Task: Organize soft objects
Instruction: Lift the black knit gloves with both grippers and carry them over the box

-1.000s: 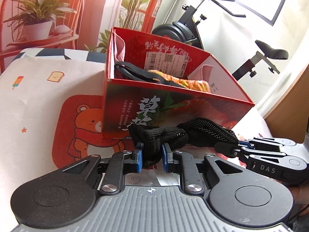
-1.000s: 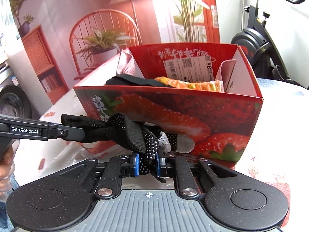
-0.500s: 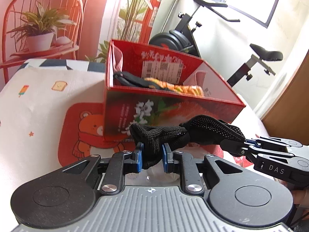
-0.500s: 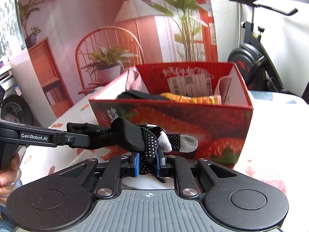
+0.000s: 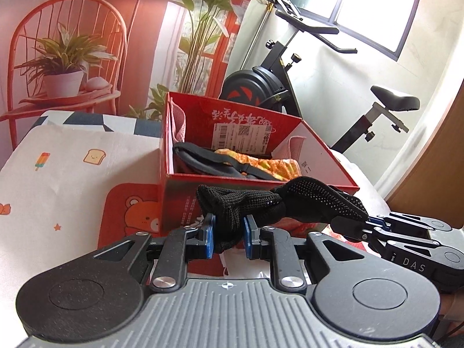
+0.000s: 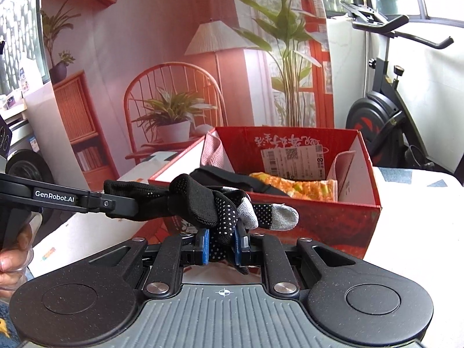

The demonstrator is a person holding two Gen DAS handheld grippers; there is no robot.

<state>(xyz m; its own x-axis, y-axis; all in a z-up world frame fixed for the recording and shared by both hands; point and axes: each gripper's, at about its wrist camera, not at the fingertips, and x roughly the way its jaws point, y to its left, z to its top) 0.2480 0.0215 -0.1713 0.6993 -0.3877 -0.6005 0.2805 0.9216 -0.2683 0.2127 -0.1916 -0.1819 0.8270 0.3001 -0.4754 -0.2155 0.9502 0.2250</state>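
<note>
Here, in the left wrist view, the left claw is clenching the cuff end of the black dotted glove, keeping it stretched in the air just short of the red box, probably so it can go in flat. The right claw is reaching in level from the right, gripping the far end.

In the right wrist view, the right claw is grasping the glove near its grey-tipped fingers, pointing forward at the box on the bench. The left claw is entering level from the left, pinching the cuff.
</note>
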